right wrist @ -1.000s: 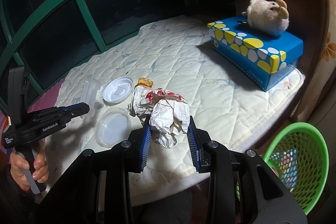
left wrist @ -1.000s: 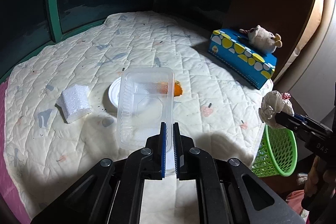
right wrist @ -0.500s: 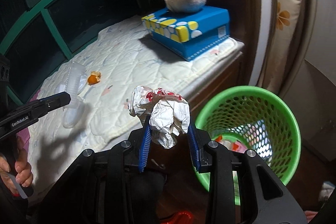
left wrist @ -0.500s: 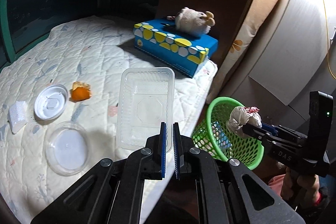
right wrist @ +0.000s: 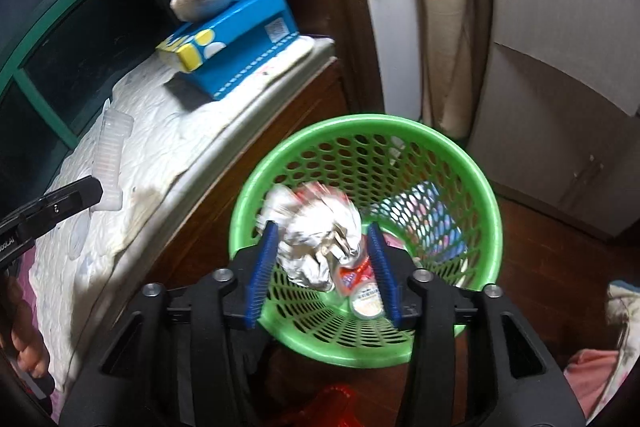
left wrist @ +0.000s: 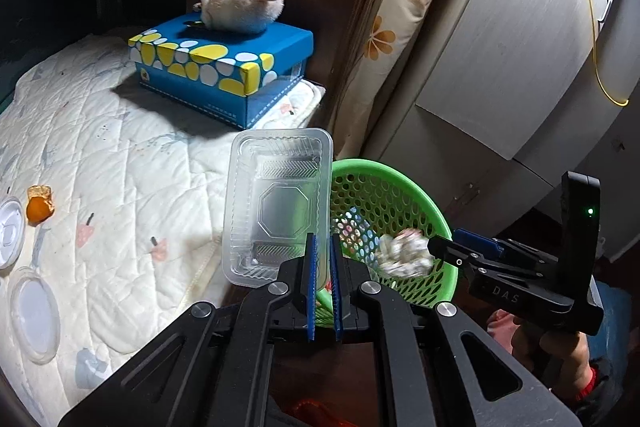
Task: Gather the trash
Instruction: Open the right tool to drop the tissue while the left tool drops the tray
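Note:
My left gripper (left wrist: 322, 247) is shut on the rim of a clear plastic tray (left wrist: 278, 203), held upright at the bed's edge, beside the green mesh basket (left wrist: 436, 219). My right gripper (right wrist: 324, 247) points down over the basket (right wrist: 486, 195). Its jaws stand wide, with a gap on each side of the crumpled white paper wad (right wrist: 316, 237), which is blurred. The wad (left wrist: 404, 251) also shows in the left wrist view over the basket, at the right gripper's tips. Trash lies in the basket bottom.
A blue tissue box (left wrist: 224, 71) with a plush toy (left wrist: 240, 5) sits on the quilted bed (left wrist: 120, 167). An orange peel (left wrist: 39, 209) and two round lids (left wrist: 34, 313) lie on the bed's left. A wooden bed frame (right wrist: 240, 167) borders the basket.
Both grippers swung right from the bed to the basket. The right gripper tilted down over the basket and its jaws widened around the wad, which now blurs. The left still holds the tray.

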Available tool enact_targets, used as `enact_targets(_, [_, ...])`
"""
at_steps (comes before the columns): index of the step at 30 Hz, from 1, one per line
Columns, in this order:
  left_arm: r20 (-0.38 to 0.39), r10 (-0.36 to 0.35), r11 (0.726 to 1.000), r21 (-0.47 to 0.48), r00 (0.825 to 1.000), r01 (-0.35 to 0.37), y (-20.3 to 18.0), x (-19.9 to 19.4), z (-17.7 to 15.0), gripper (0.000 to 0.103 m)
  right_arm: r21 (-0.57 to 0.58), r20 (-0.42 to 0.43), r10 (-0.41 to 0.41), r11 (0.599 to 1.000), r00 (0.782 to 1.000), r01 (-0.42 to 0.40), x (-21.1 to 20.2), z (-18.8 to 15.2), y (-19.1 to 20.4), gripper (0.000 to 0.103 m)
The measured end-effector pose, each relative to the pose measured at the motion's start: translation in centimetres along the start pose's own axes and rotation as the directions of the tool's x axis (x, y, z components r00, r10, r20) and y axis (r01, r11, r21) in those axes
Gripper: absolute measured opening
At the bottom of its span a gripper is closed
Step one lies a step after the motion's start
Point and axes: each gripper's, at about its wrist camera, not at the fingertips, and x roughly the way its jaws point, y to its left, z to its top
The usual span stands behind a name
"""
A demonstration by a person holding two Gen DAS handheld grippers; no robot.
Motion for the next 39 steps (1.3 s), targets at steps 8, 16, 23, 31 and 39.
enact_targets(8, [-0.065, -0.03, 0.999, 0.028, 0.997, 0.032, -2.2, 3.3, 0.4, 0.006, 0.013, 0.025, -0.031, 0.999, 0.999, 0.03, -1.3, -0.7, -2.1, 0.072])
enact_targets(16, [-0.13, -0.064, 0.996, 0.056, 0.989, 0.072, -4.7, 6.5, 0.3, 0.006, 0.029, 0.087, -0.054, 0.998, 0.995, 0.052, -3.5, -0.8, -3.5, 0.081])
enact_targets(23, [-0.164, -0.085, 0.994, 0.054, 0.983, 0.095, -5.7, 8.3, -0.1, 0.015, 0.045, 0.093, -0.056, 0.998, 0.994, 0.052, -4.0, -1.1, -4.4, 0.082])
enact_targets(31, [-0.138, -0.053, 0.998, 0.032, 0.989, 0.058, -4.1, 7.1, -0.8, 0.042, 0.026, 0.084, -0.049, 0.999, 0.995, 0.047, -3.7, -1.4, -3.6, 0.083])
enact_targets(39, [-0.082, 0.028, 0.999, -0.043, 0.996, -0.031, 0.3, 3.5, -1.5, 0.048, -0.022, 0.083, -0.018, 1.0, 0.996, 0.02, -3.3, -0.9, -0.9, 0.084])
